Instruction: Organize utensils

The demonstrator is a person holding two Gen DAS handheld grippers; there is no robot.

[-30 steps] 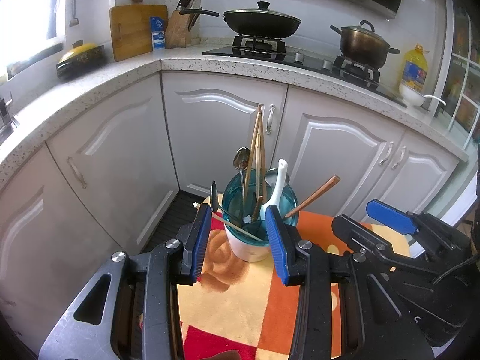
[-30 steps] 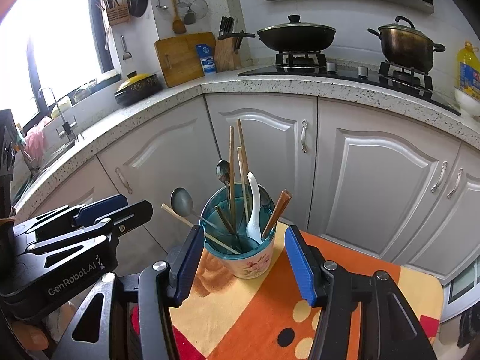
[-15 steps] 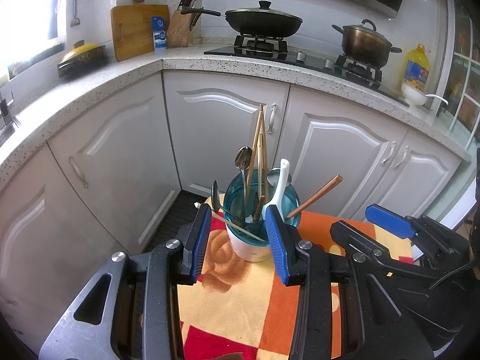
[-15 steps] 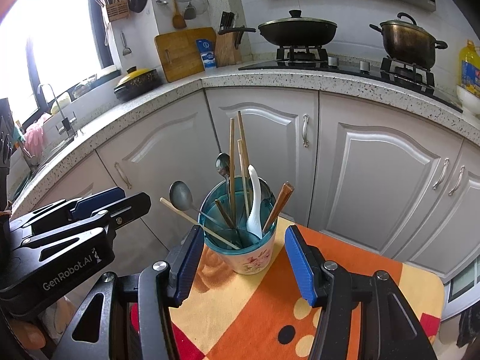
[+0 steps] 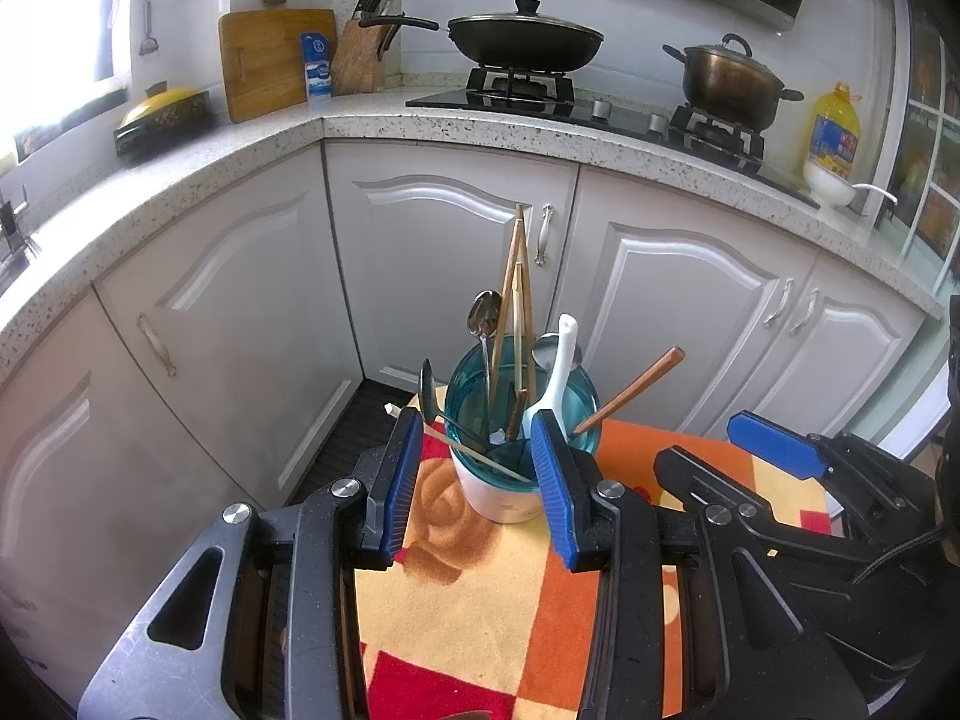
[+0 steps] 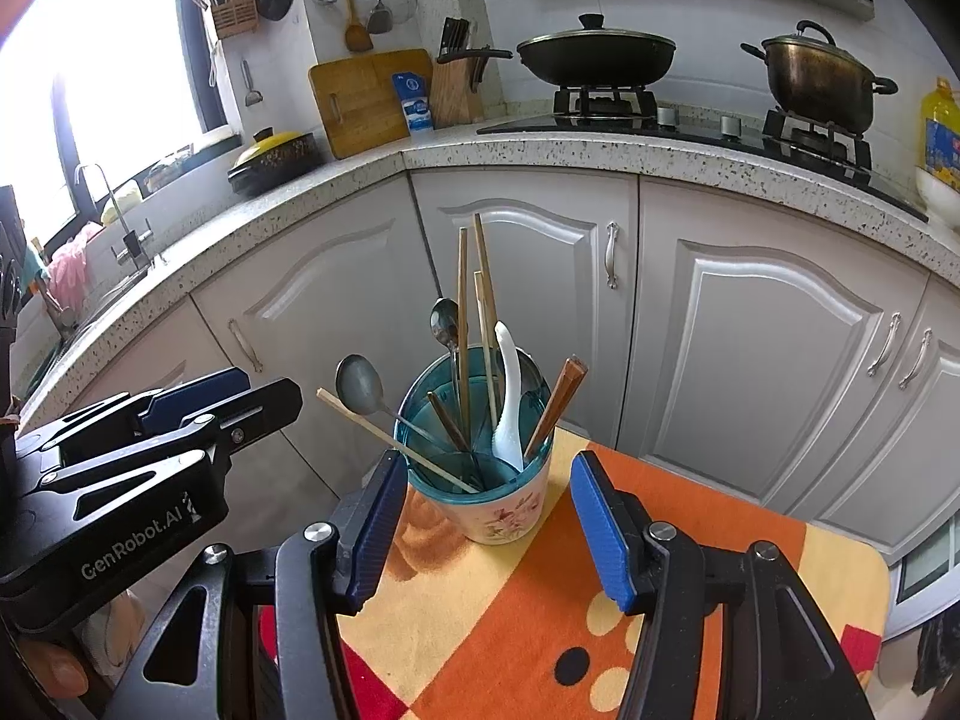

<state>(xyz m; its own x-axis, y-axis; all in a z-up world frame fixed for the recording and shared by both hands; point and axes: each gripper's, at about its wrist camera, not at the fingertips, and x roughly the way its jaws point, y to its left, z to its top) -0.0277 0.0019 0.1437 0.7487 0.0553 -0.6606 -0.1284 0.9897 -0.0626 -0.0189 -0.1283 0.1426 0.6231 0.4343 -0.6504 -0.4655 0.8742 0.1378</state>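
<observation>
Grippers, left [image 5: 474, 474] and right [image 6: 480, 528], are hovering with fingers apart and empty before the cup [image 6: 480, 480] at frame centre, seemingly choosing a utensil; next needs a reach in.

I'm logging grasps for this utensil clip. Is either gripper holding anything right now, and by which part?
Nothing is held. The left gripper and the right gripper both stand open, short of the utensil cup, with no pad touching it or the utensils.
</observation>
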